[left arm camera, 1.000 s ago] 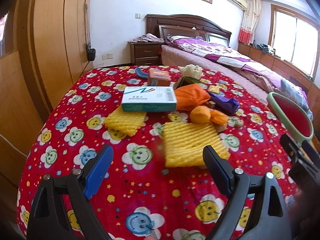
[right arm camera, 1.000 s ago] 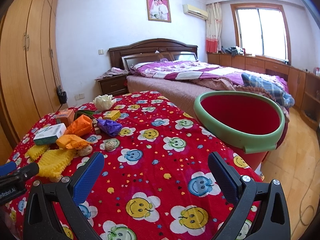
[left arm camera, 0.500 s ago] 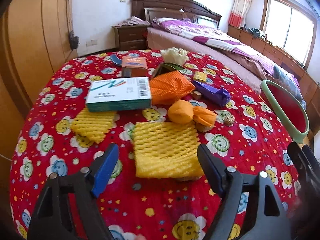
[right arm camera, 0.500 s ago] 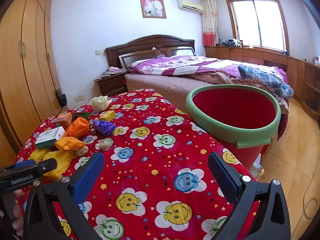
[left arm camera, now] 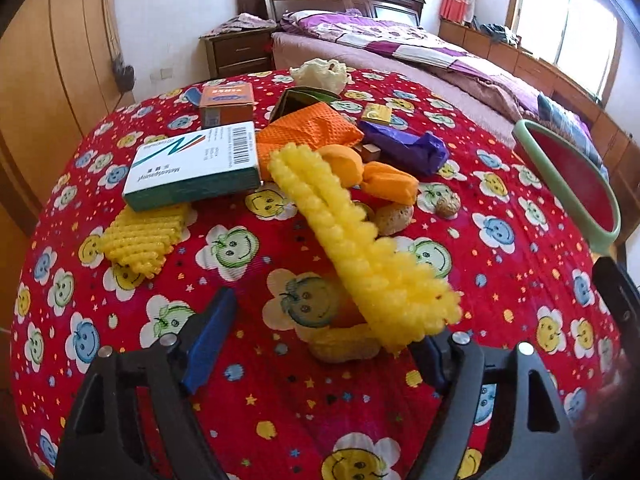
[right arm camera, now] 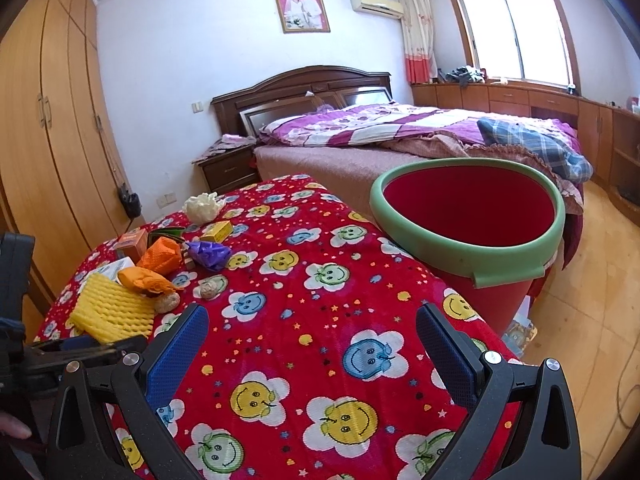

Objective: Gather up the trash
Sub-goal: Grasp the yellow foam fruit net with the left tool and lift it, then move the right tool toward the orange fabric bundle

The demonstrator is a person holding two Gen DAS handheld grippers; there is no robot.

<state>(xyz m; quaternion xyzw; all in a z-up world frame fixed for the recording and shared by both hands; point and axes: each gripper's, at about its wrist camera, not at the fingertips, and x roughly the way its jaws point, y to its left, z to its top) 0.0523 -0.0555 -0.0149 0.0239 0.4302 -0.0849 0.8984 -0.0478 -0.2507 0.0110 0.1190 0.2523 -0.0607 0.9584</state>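
Observation:
My left gripper point(left arm camera: 320, 336) is open around the near end of a yellow foam net point(left arm camera: 360, 248); the net is tilted up on its edge against the right finger, which it partly hides. The net also shows in the right wrist view point(right arm camera: 112, 312). Behind it lie a second yellow net point(left arm camera: 144, 236), a white-green box point(left arm camera: 192, 164), orange wrappers point(left arm camera: 308, 132), a purple wrapper point(left arm camera: 404, 148) and an orange box point(left arm camera: 226, 104). My right gripper point(right arm camera: 312, 340) is open and empty above the red tablecloth point(right arm camera: 328, 280). The red bin with green rim point(right arm camera: 472, 216) stands to the right.
A crumpled white paper point(left arm camera: 320, 74) and a small yellow box point(left arm camera: 376, 114) lie at the table's far side. Two nut shells point(left arm camera: 400, 216) lie near the net. A bed point(right arm camera: 400, 136) is behind the table, wardrobes point(right arm camera: 52, 120) to the left.
My left gripper has moved forward and down onto the big yellow net, which has tipped up from flat onto its edge between the fingers. The right gripper has drifted slightly, still open.

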